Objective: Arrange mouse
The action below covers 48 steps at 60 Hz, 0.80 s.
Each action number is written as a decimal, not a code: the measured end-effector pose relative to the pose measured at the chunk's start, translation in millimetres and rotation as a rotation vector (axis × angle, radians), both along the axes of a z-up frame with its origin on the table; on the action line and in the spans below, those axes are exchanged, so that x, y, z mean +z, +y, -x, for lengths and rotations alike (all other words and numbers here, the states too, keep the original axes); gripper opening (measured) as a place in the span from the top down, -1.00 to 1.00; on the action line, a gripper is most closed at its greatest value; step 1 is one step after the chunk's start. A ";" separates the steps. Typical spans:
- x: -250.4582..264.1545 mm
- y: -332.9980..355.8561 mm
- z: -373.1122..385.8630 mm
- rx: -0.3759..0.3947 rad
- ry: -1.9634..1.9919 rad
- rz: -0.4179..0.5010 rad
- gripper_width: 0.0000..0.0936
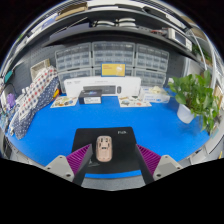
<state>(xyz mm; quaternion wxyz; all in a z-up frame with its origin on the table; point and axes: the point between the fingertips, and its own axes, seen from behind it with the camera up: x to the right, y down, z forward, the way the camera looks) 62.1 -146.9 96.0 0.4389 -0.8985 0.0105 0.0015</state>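
Bright, even indoor light; strong fisheye bending toward edges.

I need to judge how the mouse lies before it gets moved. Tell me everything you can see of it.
The mouse is small, beige or pale pink, smooth like plastic, with a darker mark near its middle. It lies flat on a black mouse pad, lengthwise, between the fingers of the open claw. Neither finger visibly touches it. No cable shows.

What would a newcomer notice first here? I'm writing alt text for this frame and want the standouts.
First the bright blue table surface, spread wide beyond the gripper. Then the small beige computer mouse, lying on a black rectangular mouse pad between the open gripper fingers with gaps at both sides. A leafy green potted plant stands at the table's far right side.
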 end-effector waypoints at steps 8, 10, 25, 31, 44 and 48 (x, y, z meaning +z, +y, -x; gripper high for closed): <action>32.2 -42.3 -14.8 0.012 -0.006 -0.035 -0.85; 37.9 -53.1 -19.0 0.013 -0.002 -0.044 -0.85; 69.1 -123.7 -52.7 0.050 0.003 -0.102 -0.83; 77.8 -144.6 -61.1 0.068 -0.005 -0.114 -0.83; 85.2 -175.3 -67.8 0.069 0.016 -0.130 -0.83; 85.2 -180.8 -70.5 0.067 0.021 -0.132 -0.83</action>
